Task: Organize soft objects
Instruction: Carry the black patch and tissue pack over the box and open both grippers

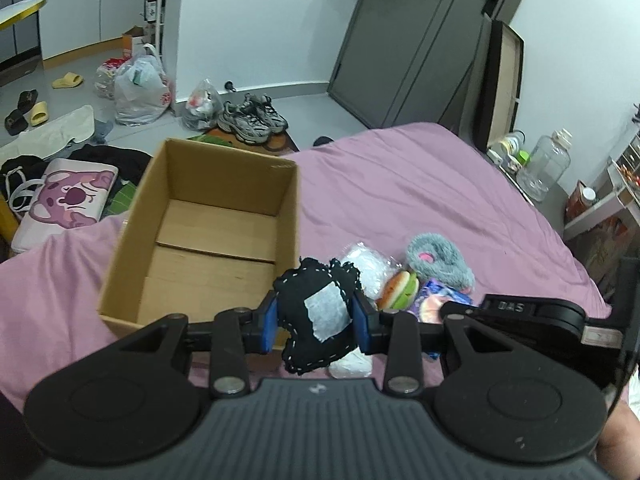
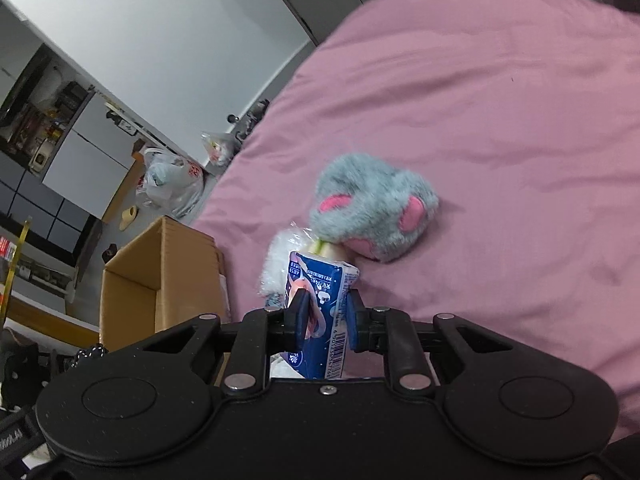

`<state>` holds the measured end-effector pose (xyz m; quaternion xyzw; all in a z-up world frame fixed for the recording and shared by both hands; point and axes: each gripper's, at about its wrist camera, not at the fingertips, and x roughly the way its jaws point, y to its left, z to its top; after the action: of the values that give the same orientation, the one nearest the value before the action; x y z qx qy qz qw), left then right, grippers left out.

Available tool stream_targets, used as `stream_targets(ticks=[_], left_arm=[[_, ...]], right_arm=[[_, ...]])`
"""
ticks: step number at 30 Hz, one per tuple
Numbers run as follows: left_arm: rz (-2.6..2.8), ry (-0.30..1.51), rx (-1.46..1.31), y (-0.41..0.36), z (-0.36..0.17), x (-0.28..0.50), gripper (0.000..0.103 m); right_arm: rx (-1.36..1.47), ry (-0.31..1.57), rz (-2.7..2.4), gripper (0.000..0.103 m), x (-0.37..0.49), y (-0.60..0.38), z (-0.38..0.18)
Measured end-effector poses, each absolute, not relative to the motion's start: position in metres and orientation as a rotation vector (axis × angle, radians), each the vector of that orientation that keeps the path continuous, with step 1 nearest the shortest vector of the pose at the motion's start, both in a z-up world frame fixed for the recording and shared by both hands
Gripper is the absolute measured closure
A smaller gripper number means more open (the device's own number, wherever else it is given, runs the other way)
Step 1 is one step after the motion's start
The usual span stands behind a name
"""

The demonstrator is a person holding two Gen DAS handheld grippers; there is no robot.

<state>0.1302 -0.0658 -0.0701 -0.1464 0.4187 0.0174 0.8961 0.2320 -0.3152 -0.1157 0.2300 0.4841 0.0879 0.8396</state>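
Note:
My left gripper point(image 1: 316, 318) is shut on a black stitched fabric pouch point(image 1: 316, 312) with a white label, held just right of an open cardboard box point(image 1: 208, 240) on the pink bed. My right gripper point(image 2: 324, 316) is shut on a blue tissue pack point(image 2: 320, 316), lifted a little above the bed. Behind it lie a grey plush toy with pink ears point(image 2: 372, 208) and a white fluffy item in clear wrap point(image 2: 276, 268). In the left wrist view the grey plush point(image 1: 438, 262), a burger-shaped toy point(image 1: 400, 290) and the white wrapped item point(image 1: 370, 266) lie in a cluster right of the box.
The box point(image 2: 160, 280) stands at the bed's left edge and shows nothing inside. The pink sheet point(image 1: 420, 192) stretches far and right. On the floor are shoes point(image 1: 254, 118), plastic bags point(image 1: 140, 88), slippers and clothes. A shelf with jars point(image 1: 544, 164) stands right of the bed.

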Motion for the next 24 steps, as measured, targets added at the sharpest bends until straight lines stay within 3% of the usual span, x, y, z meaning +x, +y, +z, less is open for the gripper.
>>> stream_targets(ticks=[24], left_arm=[[0.119, 0.776, -0.364, 0.009, -0.056, 0.137, 0.066]], right_arm=[[0.372, 0.843, 0.275, 0.084, 0.236, -0.248, -0.052]])
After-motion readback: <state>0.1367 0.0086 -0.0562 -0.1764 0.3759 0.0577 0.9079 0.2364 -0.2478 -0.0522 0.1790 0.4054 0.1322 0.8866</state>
